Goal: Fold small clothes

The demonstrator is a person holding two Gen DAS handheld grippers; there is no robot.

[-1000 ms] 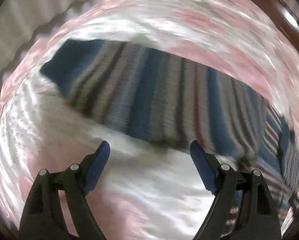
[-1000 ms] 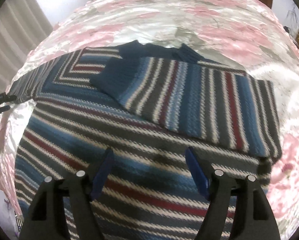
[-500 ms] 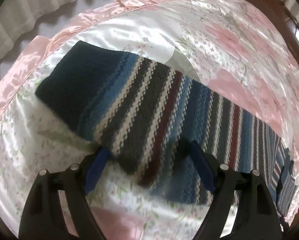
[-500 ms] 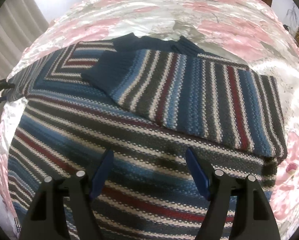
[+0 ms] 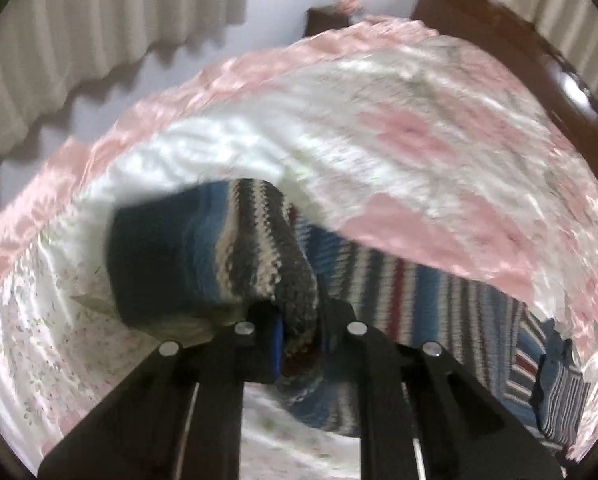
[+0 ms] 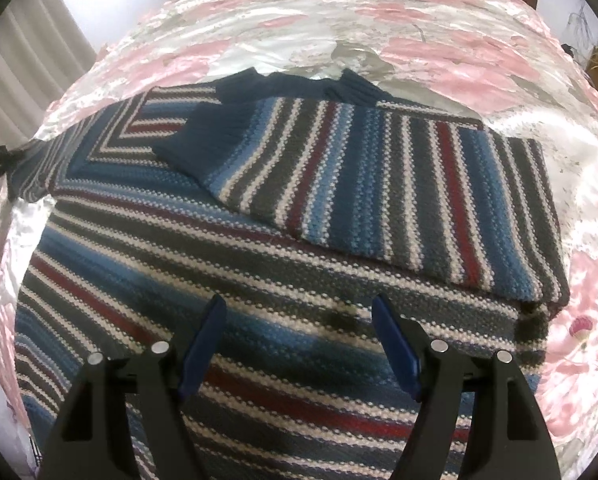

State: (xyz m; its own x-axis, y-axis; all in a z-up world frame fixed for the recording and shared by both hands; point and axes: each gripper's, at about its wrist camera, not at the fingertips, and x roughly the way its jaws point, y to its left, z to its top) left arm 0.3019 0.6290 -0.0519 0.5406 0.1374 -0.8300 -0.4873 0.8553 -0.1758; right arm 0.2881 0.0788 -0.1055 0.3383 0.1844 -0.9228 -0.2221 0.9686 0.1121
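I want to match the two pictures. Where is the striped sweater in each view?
Left wrist view: the striped sweater runs from centre to lower right, its sleeve pinched in the left gripper.
Right wrist view: the sweater fills the centre and bottom, under the open right gripper.
Shared landmark: the pink flowered bedcover.

both wrist views close above sweater (shared).
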